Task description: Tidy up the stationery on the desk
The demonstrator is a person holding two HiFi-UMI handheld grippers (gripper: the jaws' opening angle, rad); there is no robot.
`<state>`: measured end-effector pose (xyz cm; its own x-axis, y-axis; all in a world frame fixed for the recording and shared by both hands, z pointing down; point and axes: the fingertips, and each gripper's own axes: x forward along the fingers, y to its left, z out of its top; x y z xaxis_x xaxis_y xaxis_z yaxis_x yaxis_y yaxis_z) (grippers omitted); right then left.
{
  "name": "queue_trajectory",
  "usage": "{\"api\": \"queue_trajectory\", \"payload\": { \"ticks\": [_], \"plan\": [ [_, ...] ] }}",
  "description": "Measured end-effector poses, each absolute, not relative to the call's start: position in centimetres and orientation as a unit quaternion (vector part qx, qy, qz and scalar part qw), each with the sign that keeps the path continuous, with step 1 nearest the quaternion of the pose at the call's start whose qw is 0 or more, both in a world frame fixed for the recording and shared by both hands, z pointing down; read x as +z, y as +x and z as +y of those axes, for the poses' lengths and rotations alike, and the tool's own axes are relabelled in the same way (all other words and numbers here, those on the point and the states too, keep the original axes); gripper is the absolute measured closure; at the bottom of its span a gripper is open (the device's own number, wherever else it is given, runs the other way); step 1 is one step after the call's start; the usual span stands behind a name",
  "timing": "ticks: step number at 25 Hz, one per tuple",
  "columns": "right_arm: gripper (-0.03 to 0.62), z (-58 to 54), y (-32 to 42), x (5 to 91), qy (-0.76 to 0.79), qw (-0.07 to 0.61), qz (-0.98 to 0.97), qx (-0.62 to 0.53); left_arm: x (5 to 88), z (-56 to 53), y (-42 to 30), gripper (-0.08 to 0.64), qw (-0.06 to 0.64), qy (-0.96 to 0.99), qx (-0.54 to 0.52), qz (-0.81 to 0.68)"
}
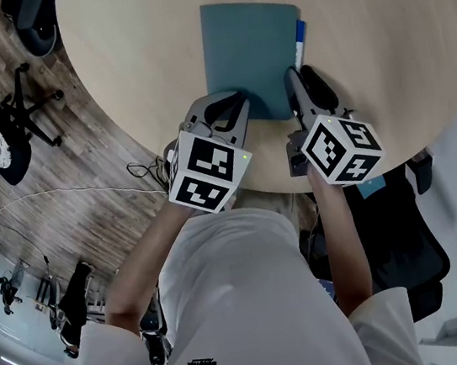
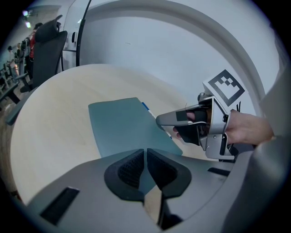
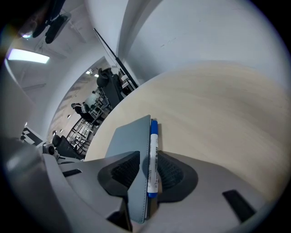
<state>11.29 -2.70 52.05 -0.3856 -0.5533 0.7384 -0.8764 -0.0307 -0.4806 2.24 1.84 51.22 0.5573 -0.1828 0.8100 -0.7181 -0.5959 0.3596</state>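
A teal notebook lies on the pale wooden desk, with a blue and white marker along its right edge. My left gripper is at the notebook's near edge. In the left gripper view it is shut on the thin edge of the notebook. My right gripper is at the near right corner. In the right gripper view it is closed around the marker together with the notebook's edge. The left gripper view also shows the right gripper and the marker tip.
The desk's rounded edge runs just below both grippers. Office chairs and a cable stand on the wood floor to the left. A black chair sits under the desk at right. Another chair stands beyond the far side.
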Motion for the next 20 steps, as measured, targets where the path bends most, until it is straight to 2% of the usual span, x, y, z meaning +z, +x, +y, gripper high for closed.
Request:
{"api": "queue_trajectory", "payload": {
  "ticks": [11, 20],
  "plan": [
    [0.428, -3.3, 11.2, 51.6, 0.512, 0.171, -0.707, 0.457, 50.6, 2.9, 2.6, 0.523, 0.348, 0.81, 0.381, -0.278],
    [0.428, -2.4, 11.0, 49.8, 0.524, 0.17, -0.704, 0.449, 48.8, 2.9, 2.1, 0.523, 0.34, 0.816, 0.377, -0.278]
  ]
}}
